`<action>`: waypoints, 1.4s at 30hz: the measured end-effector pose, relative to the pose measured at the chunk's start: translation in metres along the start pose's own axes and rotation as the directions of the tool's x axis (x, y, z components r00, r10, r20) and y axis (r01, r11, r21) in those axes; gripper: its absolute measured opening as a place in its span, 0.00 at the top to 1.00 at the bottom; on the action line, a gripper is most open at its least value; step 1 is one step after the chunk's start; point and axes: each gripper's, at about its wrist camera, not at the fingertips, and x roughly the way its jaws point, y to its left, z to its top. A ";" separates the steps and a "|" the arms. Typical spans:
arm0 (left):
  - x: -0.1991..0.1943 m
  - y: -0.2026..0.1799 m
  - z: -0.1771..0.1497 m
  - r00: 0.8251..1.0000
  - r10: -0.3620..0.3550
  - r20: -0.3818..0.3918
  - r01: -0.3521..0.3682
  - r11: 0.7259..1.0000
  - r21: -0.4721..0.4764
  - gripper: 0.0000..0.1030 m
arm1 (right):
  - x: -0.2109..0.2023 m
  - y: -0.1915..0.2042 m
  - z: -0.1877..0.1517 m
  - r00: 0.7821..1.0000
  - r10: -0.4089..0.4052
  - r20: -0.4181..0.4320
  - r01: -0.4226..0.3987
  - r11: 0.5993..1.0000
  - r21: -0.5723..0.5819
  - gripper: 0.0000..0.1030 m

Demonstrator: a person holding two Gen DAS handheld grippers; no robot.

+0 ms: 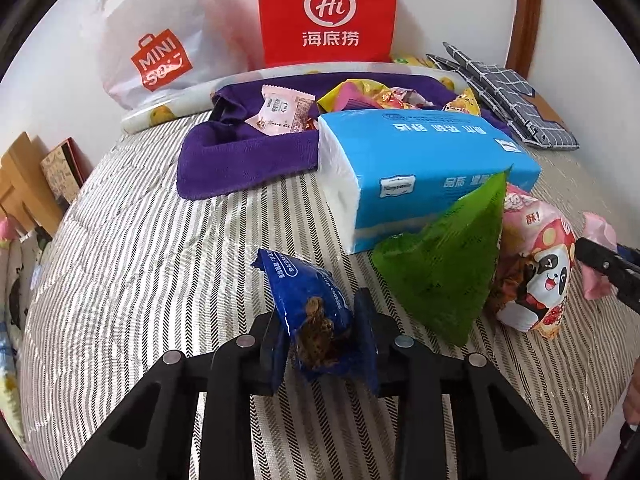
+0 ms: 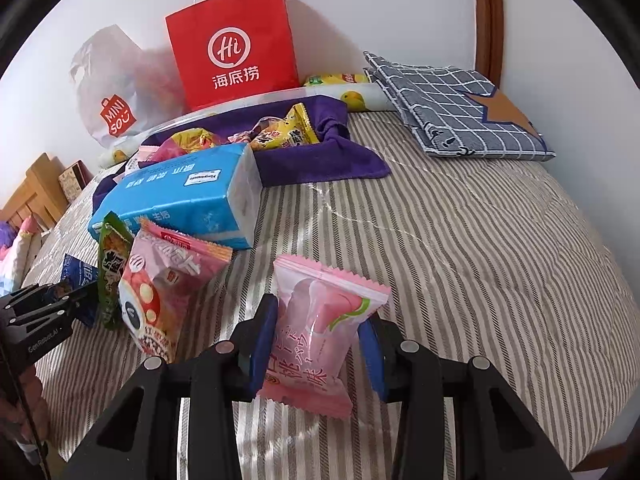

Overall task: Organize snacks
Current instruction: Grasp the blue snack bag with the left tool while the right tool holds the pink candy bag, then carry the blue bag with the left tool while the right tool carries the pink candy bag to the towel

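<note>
My left gripper [image 1: 320, 320] is shut on a blue cookie packet [image 1: 316, 320], held just above the striped bedcover. My right gripper [image 2: 316, 332] is shut on a pink peach snack packet [image 2: 320, 332]. A green packet [image 1: 448, 264] and a pink panda packet [image 1: 536, 272] lean against a blue tissue pack [image 1: 420, 168]. A purple cloth tray [image 1: 240, 156] behind it holds several wrapped snacks. In the right wrist view the green packet [image 2: 114, 264], the panda packet [image 2: 160, 292] and the left gripper [image 2: 76, 296] are at the left.
A red paper bag [image 1: 328, 8] and a white Miniso bag [image 1: 156, 40] stand against the wall. Folded checked cloth [image 2: 452, 108] lies at the back right. A rolled patterned sheet [image 1: 160, 114] lies behind the tray. The striped bedcover [image 2: 480, 260] stretches to the right.
</note>
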 end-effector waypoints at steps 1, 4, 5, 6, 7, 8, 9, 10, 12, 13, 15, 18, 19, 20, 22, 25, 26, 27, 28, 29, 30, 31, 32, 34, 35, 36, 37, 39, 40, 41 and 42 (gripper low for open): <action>0.001 0.002 0.001 1.000 -0.001 0.001 0.001 1.000 -0.010 0.70 | 0.002 0.000 0.001 1.000 0.001 -0.003 -0.001 1.000 0.000 0.63; 0.004 0.009 0.005 1.000 -0.023 -0.008 0.023 0.999 -0.040 0.71 | 0.011 0.002 0.007 1.000 0.015 -0.015 -0.015 1.000 0.011 0.63; 0.004 0.010 0.005 1.000 -0.029 -0.009 0.029 0.999 -0.045 0.71 | 0.012 0.003 0.008 1.000 0.021 -0.015 -0.021 1.000 0.011 0.63; 0.004 0.010 0.005 0.999 -0.033 -0.009 0.033 0.998 -0.049 0.71 | 0.014 0.004 0.008 1.000 0.026 -0.017 -0.026 1.000 0.012 0.63; 0.004 0.010 0.005 0.999 -0.034 -0.009 0.033 0.998 -0.050 0.71 | 0.018 0.006 0.008 0.999 0.029 -0.023 -0.029 1.000 0.012 0.63; 0.004 0.010 0.005 0.999 -0.034 -0.008 0.033 0.998 -0.050 0.71 | 0.020 0.008 0.008 0.999 0.026 -0.027 -0.025 1.000 0.008 0.63; 0.004 0.010 0.005 0.999 -0.035 -0.008 0.034 0.998 -0.051 0.71 | 0.019 0.010 0.008 1.000 0.017 -0.022 -0.017 1.000 -0.001 0.63; 0.004 0.011 0.004 0.999 -0.037 -0.004 0.037 0.998 -0.056 0.71 | 0.019 0.012 0.008 1.000 0.017 -0.016 -0.018 1.000 -0.010 0.63; 0.004 0.012 0.004 0.999 -0.049 -0.002 0.049 0.997 -0.065 0.71 | 0.020 0.014 0.007 1.000 0.019 -0.022 -0.019 1.000 -0.021 0.63; 0.004 0.014 0.004 0.998 -0.058 0.000 0.058 0.996 -0.072 0.71 | 0.019 0.015 0.007 1.000 0.015 -0.019 -0.015 1.000 -0.026 0.63; 0.003 0.016 0.004 0.998 -0.069 0.002 0.069 0.994 -0.081 0.71 | 0.020 0.015 0.007 1.000 0.016 -0.020 -0.017 0.999 -0.031 0.63; 0.003 0.017 0.004 0.997 -0.075 0.004 0.075 0.993 -0.087 0.71 | 0.019 0.015 0.007 1.000 0.017 -0.020 -0.018 0.999 -0.026 0.63; 0.003 0.016 0.004 0.997 -0.074 0.004 0.074 0.994 -0.086 0.71 | 0.019 0.014 0.007 1.000 0.017 -0.019 -0.017 1.000 -0.025 0.63; 0.003 0.016 0.004 0.997 -0.072 0.004 0.072 0.994 -0.085 0.71 | 0.019 0.014 0.007 1.000 0.016 -0.019 -0.016 1.000 -0.023 0.63; 0.003 0.016 0.004 0.997 -0.076 0.005 0.076 0.993 -0.086 0.71 | 0.018 0.014 0.006 1.000 0.010 -0.019 -0.011 1.000 -0.019 0.63; 0.002 0.018 0.003 0.996 -0.084 0.006 0.084 0.993 -0.079 0.74 | 0.016 0.012 0.006 1.000 0.004 -0.026 -0.004 1.000 -0.010 0.63; 0.001 0.018 0.004 0.996 -0.085 0.006 0.085 0.994 -0.076 0.74 | 0.015 0.011 0.006 1.000 0.009 -0.029 -0.009 1.000 -0.002 0.63; 0.001 0.019 0.004 0.996 -0.089 0.005 0.089 0.993 -0.075 0.75 | 0.013 0.010 0.006 0.999 0.014 -0.031 -0.014 1.000 0.009 0.63; 0.000 0.021 0.004 0.995 -0.096 0.005 0.096 0.992 -0.078 0.76 | 0.011 0.009 0.006 0.999 0.016 -0.029 -0.015 1.000 0.015 0.63; -0.001 0.022 0.004 0.995 -0.099 0.007 0.099 0.992 -0.079 0.76 | 0.008 0.008 0.007 1.000 0.016 -0.025 -0.016 1.000 0.018 0.63; -0.002 0.023 0.005 0.994 -0.106 0.005 0.106 0.991 -0.085 0.77 | 0.005 0.009 0.007 1.000 0.013 -0.020 -0.013 1.000 0.018 0.63; -0.003 0.024 0.005 0.994 -0.114 0.002 0.113 0.989 -0.091 0.78 | 0.002 0.009 0.009 1.000 0.007 -0.012 -0.007 1.000 0.017 0.63; -0.004 0.025 0.004 0.992 -0.124 0.001 0.123 0.988 -0.098 0.80 | -0.001 0.010 0.011 1.000 0.003 -0.005 -0.003 1.000 0.015 0.63; -0.009 0.027 0.004 0.990 -0.141 0.009 0.141 0.985 -0.104 0.81 | -0.007 0.012 0.014 1.000 0.000 0.008 0.000 1.000 0.010 0.63; -0.012 0.027 0.004 0.990 -0.140 0.013 0.141 0.985 -0.102 0.81 | -0.010 0.013 0.016 1.000 -0.001 0.015 0.001 1.000 0.006 0.63; -0.015 0.027 0.004 0.989 -0.144 0.018 0.145 0.984 -0.103 0.82 | -0.013 0.014 0.017 1.000 -0.001 0.021 0.001 1.000 0.003 0.63; -0.017 0.027 0.004 0.989 -0.148 0.022 0.150 0.983 -0.104 0.82 | -0.016 0.016 0.019 1.000 -0.001 0.028 0.001 1.000 -0.001 0.63; -0.022 0.029 0.005 0.986 -0.162 0.031 0.164 0.980 -0.109 0.84 | -0.021 0.019 0.021 0.999 0.003 0.040 -0.003 1.000 -0.009 0.63; -0.025 0.029 0.006 0.986 -0.165 0.033 0.168 0.980 -0.110 0.85 | -0.023 0.020 0.022 0.999 0.005 0.042 -0.004 1.000 -0.012 0.63; -0.026 0.031 0.006 0.985 -0.166 0.036 0.169 0.979 -0.110 0.85 | -0.024 0.021 0.022 0.999 0.006 0.045 -0.005 1.000 -0.016 0.63; -0.028 0.031 0.006 0.985 -0.165 0.040 0.169 0.979 -0.110 0.85 | -0.026 0.023 0.022 0.999 0.007 0.049 -0.006 1.000 -0.020 0.63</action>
